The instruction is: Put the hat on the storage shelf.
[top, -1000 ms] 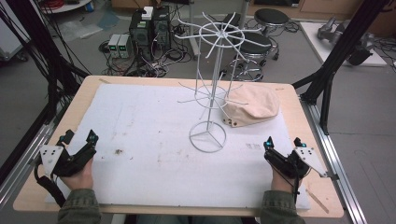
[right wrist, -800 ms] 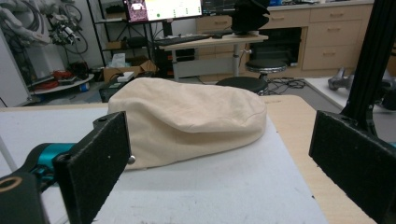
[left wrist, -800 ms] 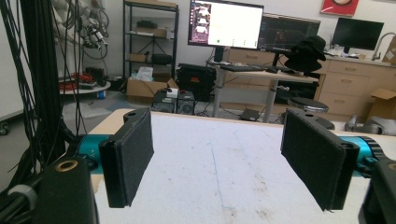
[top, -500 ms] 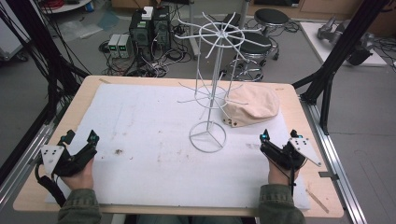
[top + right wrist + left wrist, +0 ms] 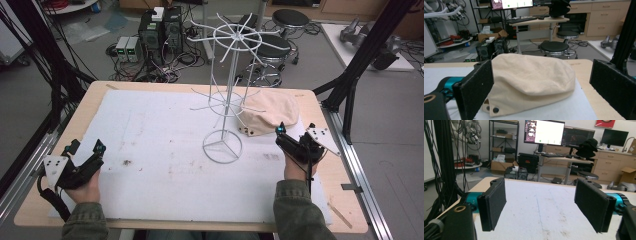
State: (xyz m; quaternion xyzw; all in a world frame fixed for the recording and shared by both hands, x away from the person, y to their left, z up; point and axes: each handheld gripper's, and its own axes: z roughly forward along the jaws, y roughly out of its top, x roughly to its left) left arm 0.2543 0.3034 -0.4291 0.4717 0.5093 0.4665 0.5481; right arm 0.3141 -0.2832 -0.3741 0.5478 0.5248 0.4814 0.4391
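Note:
A cream fabric cap (image 5: 270,111) lies on the white mat at the back right, just right of a white wire rack (image 5: 228,95) with spoke arms. My right gripper (image 5: 294,131) is open close in front of the cap, and in the right gripper view the cap (image 5: 531,80) sits between and beyond the wide-spread jaws. My left gripper (image 5: 85,148) rests open near the table's front left, its jaws empty in the left gripper view over bare mat (image 5: 541,205).
The rack's round base (image 5: 222,146) stands mid-table on the white mat (image 5: 150,150). The wooden table edge (image 5: 345,175) runs along the right, with black frame posts (image 5: 360,65) beyond. Stools, computers and cables sit on the floor behind the table.
My right gripper has moved forward and up the table toward the cap. The left gripper has stayed put.

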